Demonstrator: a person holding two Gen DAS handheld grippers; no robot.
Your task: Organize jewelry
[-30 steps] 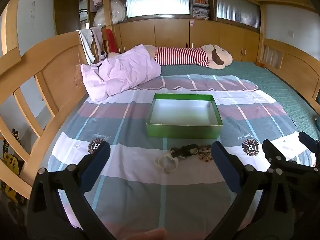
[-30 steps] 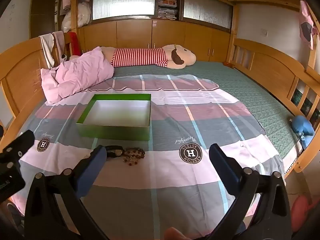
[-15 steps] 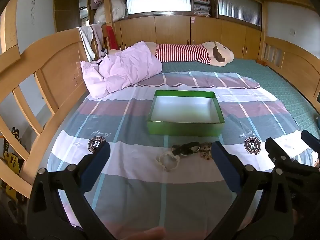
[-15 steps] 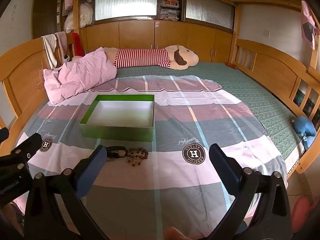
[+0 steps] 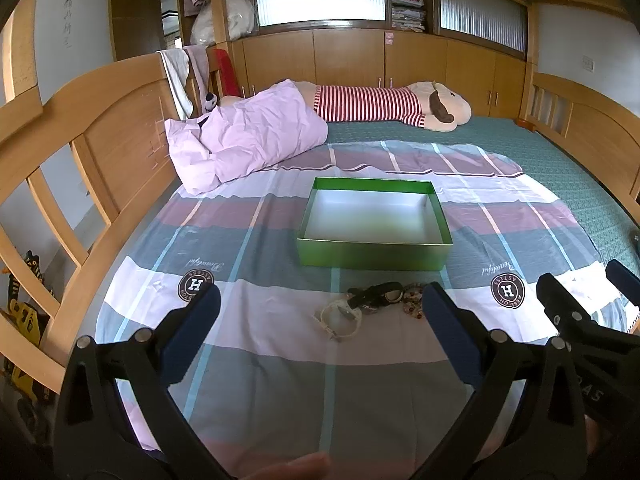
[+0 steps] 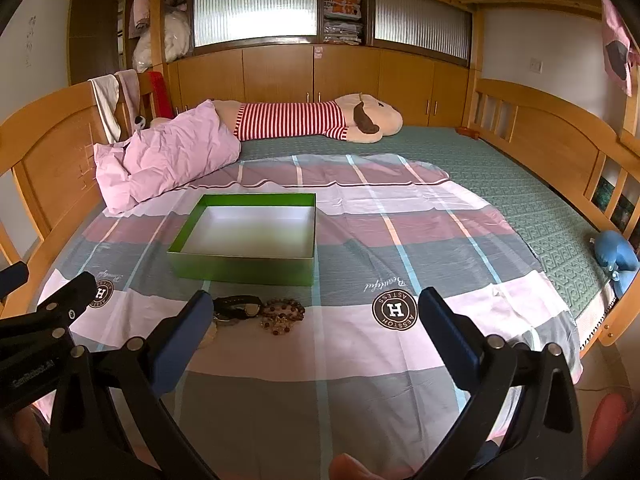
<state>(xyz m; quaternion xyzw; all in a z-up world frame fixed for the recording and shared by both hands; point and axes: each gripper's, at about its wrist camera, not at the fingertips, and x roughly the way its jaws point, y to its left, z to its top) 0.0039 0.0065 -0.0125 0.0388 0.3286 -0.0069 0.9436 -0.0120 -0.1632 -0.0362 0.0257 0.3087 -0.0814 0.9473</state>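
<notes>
A: Nearest the lens, what are the two tools doing?

B: The left gripper (image 5: 318,312) is hovering low over the striped bedsheet (image 5: 280,364), its blue-padded fingers (image 5: 192,332) standing wide apart and holding nothing. The right gripper (image 6: 310,312) is hanging beside it, fingers (image 6: 448,332) likewise spread and empty.

A: And the jewelry?

B: It is lying in a small cluster on the sheet just beyond the fingertips. A white bracelet (image 5: 338,320) is sitting closest, a black band (image 5: 374,294) is touching its far edge, and a brown beaded bracelet (image 6: 282,314) is resting just to the right of the band.

A: What is lying behind them?

B: An open green box (image 5: 374,256) with a pale interior is sitting near the cluster, apart from it, nothing visible inside. Farther back, a rumpled pink pillow (image 5: 244,140) is leaning toward the wooden bed frame (image 5: 112,128), and a long plush toy in a red-striped shirt (image 5: 384,106) is stretching across the far end of the bed.
</notes>
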